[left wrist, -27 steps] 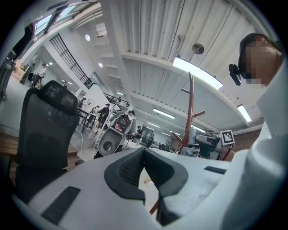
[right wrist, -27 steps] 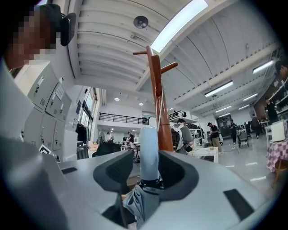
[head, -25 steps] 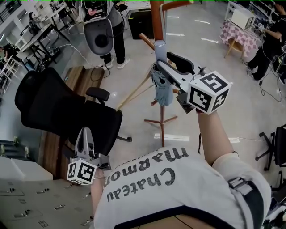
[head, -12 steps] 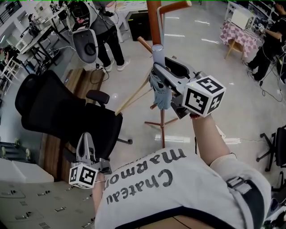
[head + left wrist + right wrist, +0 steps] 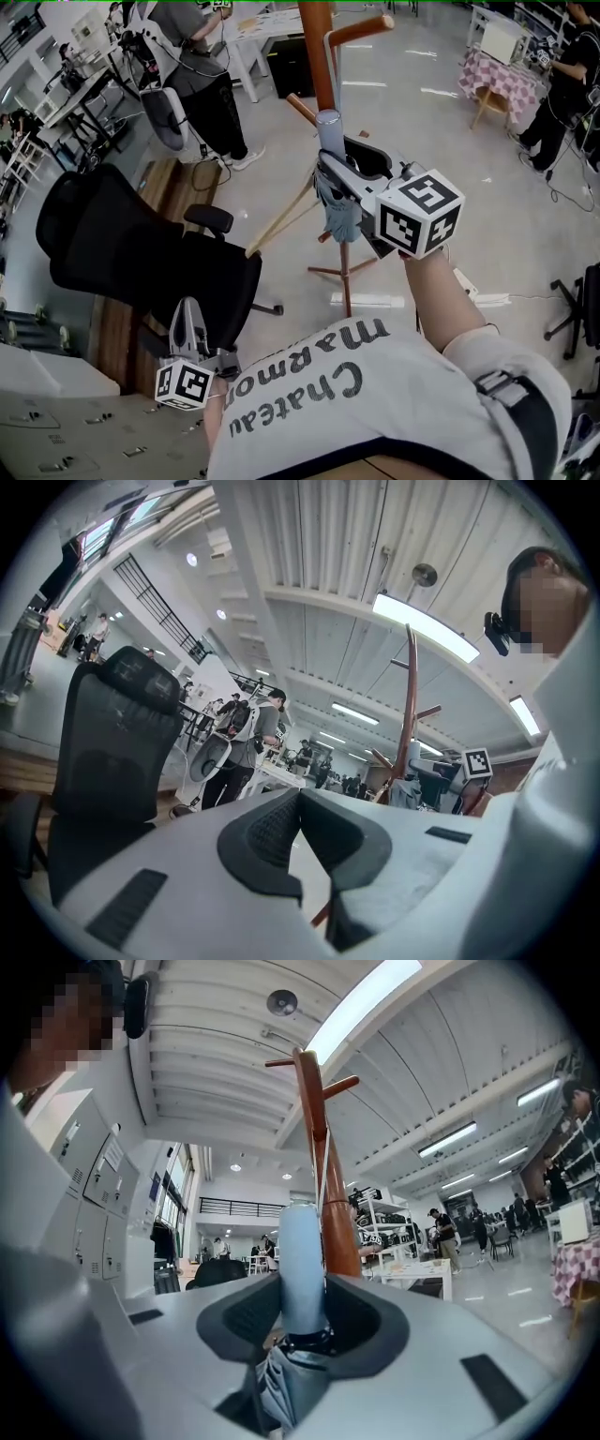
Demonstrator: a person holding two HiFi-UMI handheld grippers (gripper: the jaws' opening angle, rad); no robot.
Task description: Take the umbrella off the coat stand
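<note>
A pale blue folded umbrella [image 5: 342,208] hangs upright against the brown wooden coat stand [image 5: 317,47], its cylindrical handle [image 5: 328,127] on top. My right gripper [image 5: 330,167] reaches level around the umbrella's neck. In the right gripper view the handle [image 5: 302,1260] stands between the two pads and the jaws are closing on it; the folded fabric [image 5: 281,1387] hangs below them. My left gripper [image 5: 187,317] stays low at the left near the black office chair [image 5: 141,244]. Its jaws meet at the tips [image 5: 300,797] with nothing between them.
The coat stand's pegs [image 5: 361,28] stick out above the umbrella, and its legs [image 5: 342,267] spread on the floor. A person [image 5: 202,84] stands at the back left by a white chair. A grey cabinet [image 5: 56,412] is at bottom left, a covered table [image 5: 506,75] at back right.
The right gripper's jaws have drawn in around the umbrella handle; the gripper itself has barely shifted. The person at the back has walked left. The left gripper has kept still.
</note>
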